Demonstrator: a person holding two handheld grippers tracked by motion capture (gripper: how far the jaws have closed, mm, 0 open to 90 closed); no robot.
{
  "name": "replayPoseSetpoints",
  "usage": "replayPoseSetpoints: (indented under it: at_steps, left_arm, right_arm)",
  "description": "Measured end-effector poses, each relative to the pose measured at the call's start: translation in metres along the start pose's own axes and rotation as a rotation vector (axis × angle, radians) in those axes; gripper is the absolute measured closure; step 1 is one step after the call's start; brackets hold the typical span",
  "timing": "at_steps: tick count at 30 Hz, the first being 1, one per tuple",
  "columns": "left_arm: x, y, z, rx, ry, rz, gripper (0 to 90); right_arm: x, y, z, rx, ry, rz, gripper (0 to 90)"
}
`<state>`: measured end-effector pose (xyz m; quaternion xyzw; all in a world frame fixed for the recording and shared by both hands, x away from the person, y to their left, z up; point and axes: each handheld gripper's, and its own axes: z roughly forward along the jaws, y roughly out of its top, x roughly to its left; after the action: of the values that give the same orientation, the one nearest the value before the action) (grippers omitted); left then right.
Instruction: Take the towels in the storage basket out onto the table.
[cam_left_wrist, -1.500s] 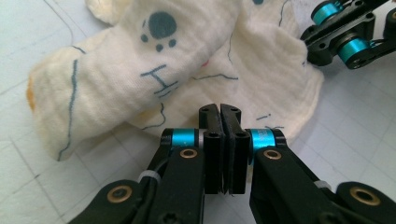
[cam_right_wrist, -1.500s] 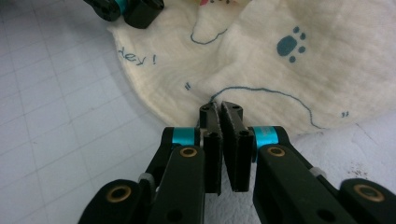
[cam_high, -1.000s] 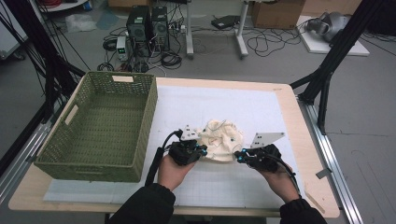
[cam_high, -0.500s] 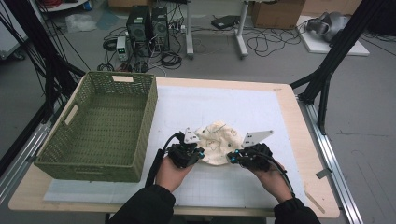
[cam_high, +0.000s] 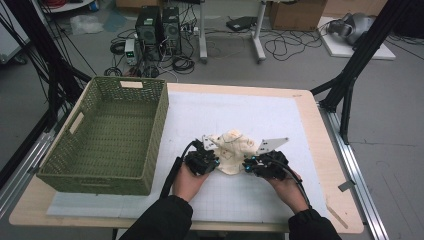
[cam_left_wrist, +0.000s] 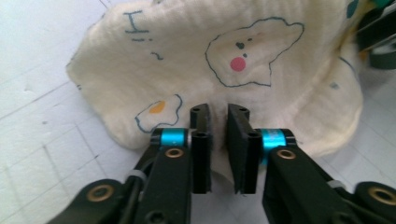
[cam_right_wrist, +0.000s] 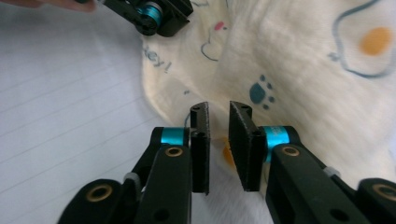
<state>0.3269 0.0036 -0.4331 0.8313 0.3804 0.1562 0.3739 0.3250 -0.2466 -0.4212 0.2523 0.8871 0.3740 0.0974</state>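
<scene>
Obstacle, left: green wicker basket (cam_high: 107, 135), high walls, open top, standing just left of left gripper (cam_high: 204, 161). Obstacle, centre: crumpled cream cloth (cam_high: 233, 150) between both grippers, right gripper (cam_high: 261, 165) at its far side. Free: white mat (cam_high: 235, 112) beyond cloth, bare up to far table edge; also right strip toward wooden table rim (cam_high: 327, 165).

1. Right gripper (cam_right_wrist: 218, 122): jaws have just been opening, narrow gap now, cream printed cloth (cam_right_wrist: 299, 70) edge sits in that gap, pads not pressing it.
2. Cloth lies rumpled on white gridded mat (cam_right_wrist: 60, 102).
3. Left gripper (cam_right_wrist: 154, 16) at top, touching cloth's far edge.
</scene>
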Motion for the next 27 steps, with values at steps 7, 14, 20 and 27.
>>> replayPoseSetpoints:
  at_steps: [7, 14, 20, 27]
  left_arm:
    - [0.006, -0.002, -0.010, -0.027, -0.005, -0.013, 71.8]
    - [0.006, -0.004, 0.004, 0.010, -0.003, -0.009, 71.1]
    - [0.004, -0.004, 0.010, -0.014, 0.014, 0.002, 75.6]
    - [0.003, -0.003, 0.011, -0.018, 0.012, 0.000, 86.9]
  right_arm:
    - [0.009, -0.024, -0.033, -0.067, -0.045, 0.024, 73.2]
    - [0.003, -0.028, -0.018, -0.007, -0.083, 0.040, 66.1]
    - [-0.004, -0.023, 0.000, 0.023, -0.100, 0.044, 65.6]
    - [-0.007, -0.019, 0.007, 0.030, -0.146, 0.052, 81.0]
